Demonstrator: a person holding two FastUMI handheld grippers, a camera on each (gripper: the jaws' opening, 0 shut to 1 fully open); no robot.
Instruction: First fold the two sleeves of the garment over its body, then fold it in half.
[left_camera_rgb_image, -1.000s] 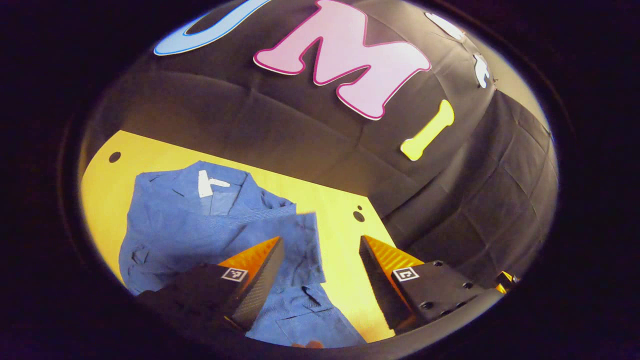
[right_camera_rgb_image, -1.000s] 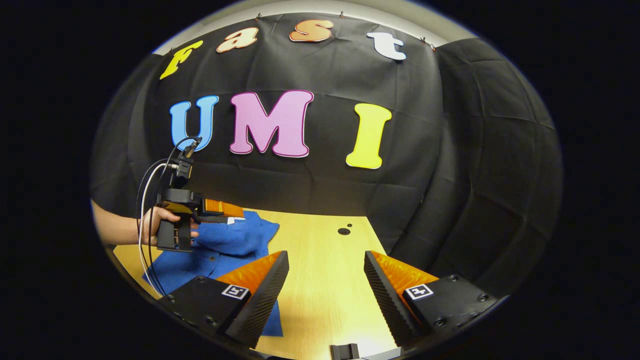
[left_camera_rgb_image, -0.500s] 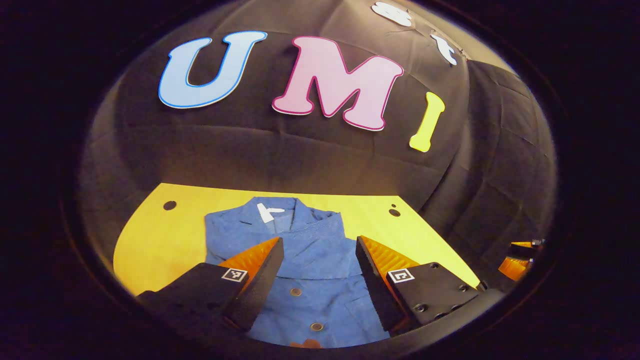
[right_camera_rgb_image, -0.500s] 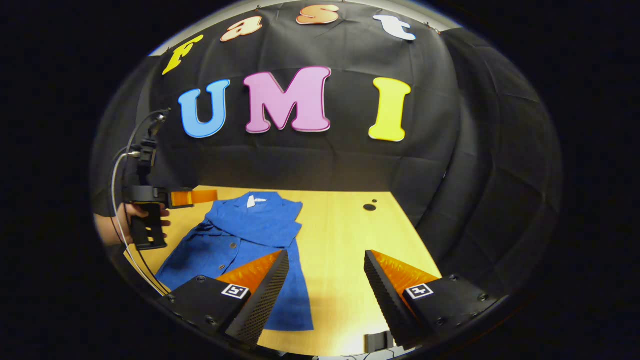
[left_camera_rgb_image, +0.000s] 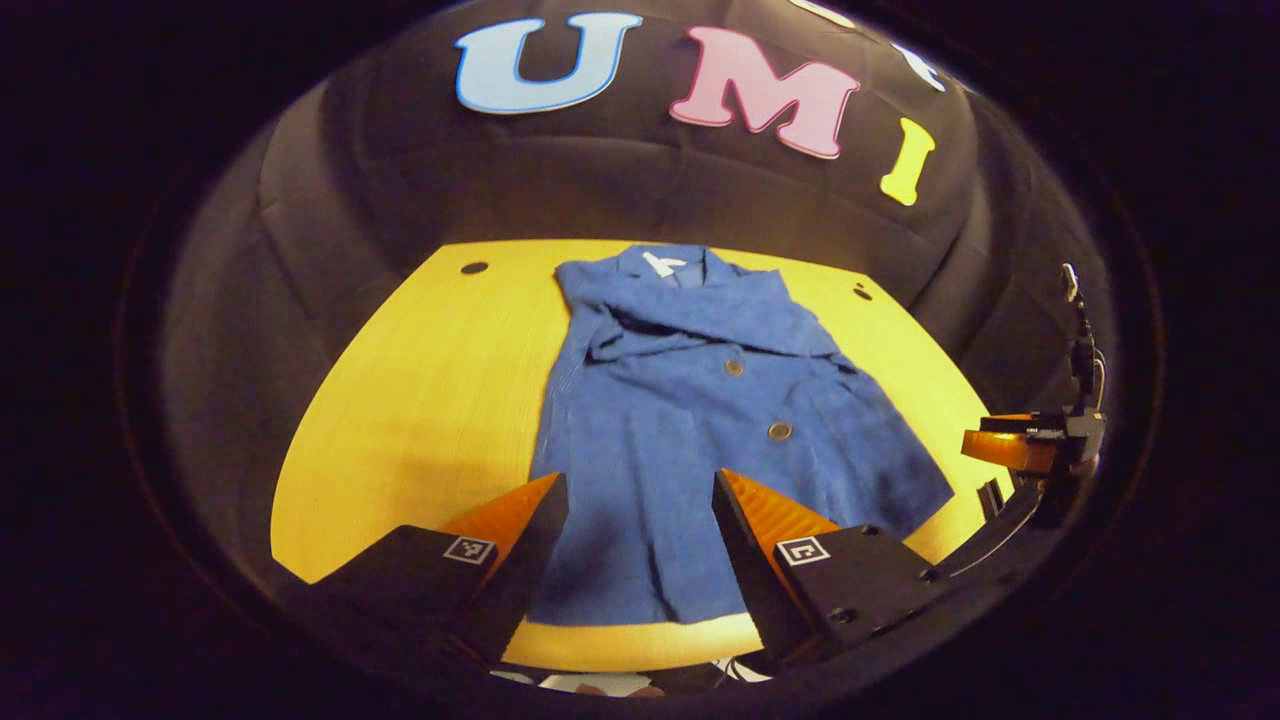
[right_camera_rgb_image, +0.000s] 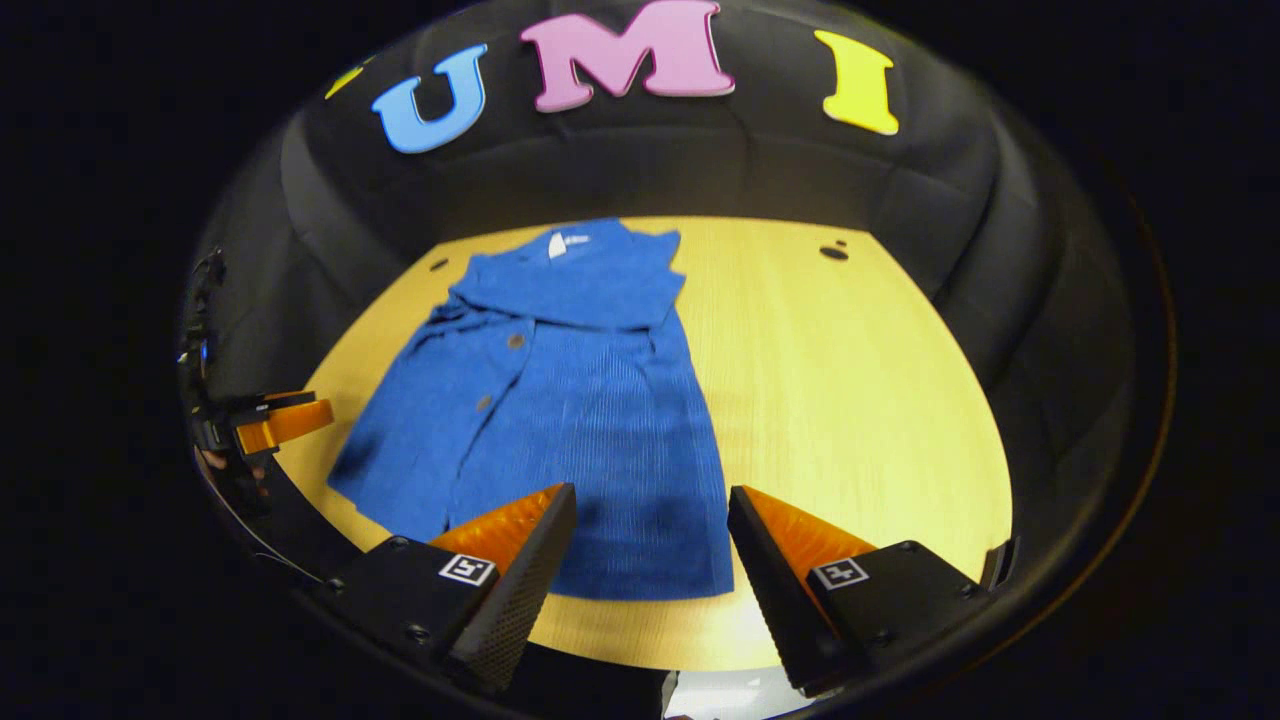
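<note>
Two grippers are seen, each held above the near edge of a wooden table (left_camera_rgb_image: 420, 400) (right_camera_rgb_image: 850, 400). Nearest in the left gripper view, the left gripper (left_camera_rgb_image: 640, 520) is shown with its fingers (left_camera_rgb_image: 520, 530) spread wide apart and nothing between them; the lower hem of the garment is framed in the gap. In the right gripper view, the right gripper (right_camera_rgb_image: 650, 540) is likewise held with its fingers (right_camera_rgb_image: 530, 550) parted and empty, above the hem's right corner.

Beyond the fingers, a blue buttoned garment (left_camera_rgb_image: 690, 420) (right_camera_rgb_image: 560, 400) is laid flat on the table, hem toward the near edge and collar toward the far edge. Both sleeves are folded in across the chest, forming a band of doubled cloth just below the collar. Round buttons (left_camera_rgb_image: 779, 431) are seen down the front, and a white label (left_camera_rgb_image: 660, 264) is visible inside the collar. The body below the sleeves is spread in a single flared layer, not folded in half.

At the side of each view, the other gripper is seen low beside the table edge: the right gripper (left_camera_rgb_image: 1010, 448) off the garment's right, the left gripper (right_camera_rgb_image: 285, 420) off its left.

Farther off, small dark holes (left_camera_rgb_image: 474, 268) (right_camera_rgb_image: 833, 253) are set in the tabletop near the far corners. No container is involved, and the garment is unobstructed.
</note>
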